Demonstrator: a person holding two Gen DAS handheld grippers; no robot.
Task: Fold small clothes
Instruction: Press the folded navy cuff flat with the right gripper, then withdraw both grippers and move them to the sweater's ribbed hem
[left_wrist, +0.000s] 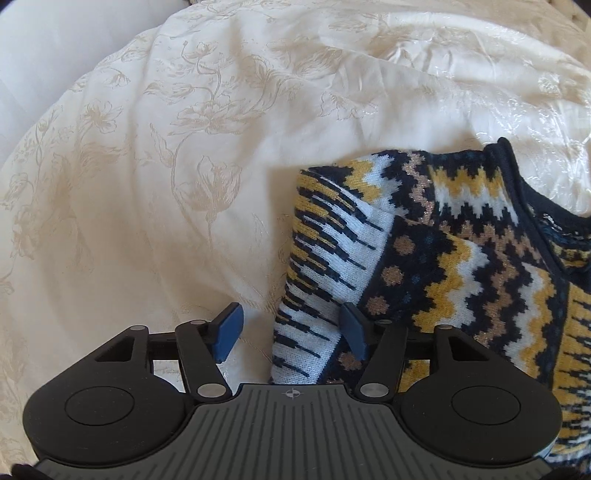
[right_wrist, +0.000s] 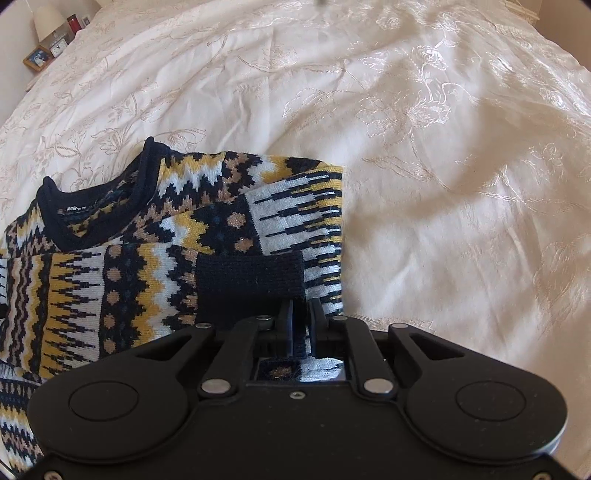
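A knitted sweater (left_wrist: 461, 251) in navy, yellow, white and tan zigzags lies on the bed with its sleeves folded in. In the left wrist view its folded side edge runs between the fingers of my left gripper (left_wrist: 291, 332), which is open. The right blue pad (left_wrist: 354, 330) is over the knit and the left pad (left_wrist: 229, 332) is over the bedspread. In the right wrist view the sweater (right_wrist: 147, 266) fills the lower left, neckline toward the far side. My right gripper (right_wrist: 301, 323) is shut on the navy sleeve cuff (right_wrist: 251, 280), which lies across the sweater's front.
A cream bedspread (right_wrist: 443, 147) with a floral pattern, also in the left wrist view (left_wrist: 147, 147), lies rumpled all around the sweater. At the far left corner stands a nightstand with a lamp (right_wrist: 48, 22), a small clock and a picture frame (right_wrist: 37, 57).
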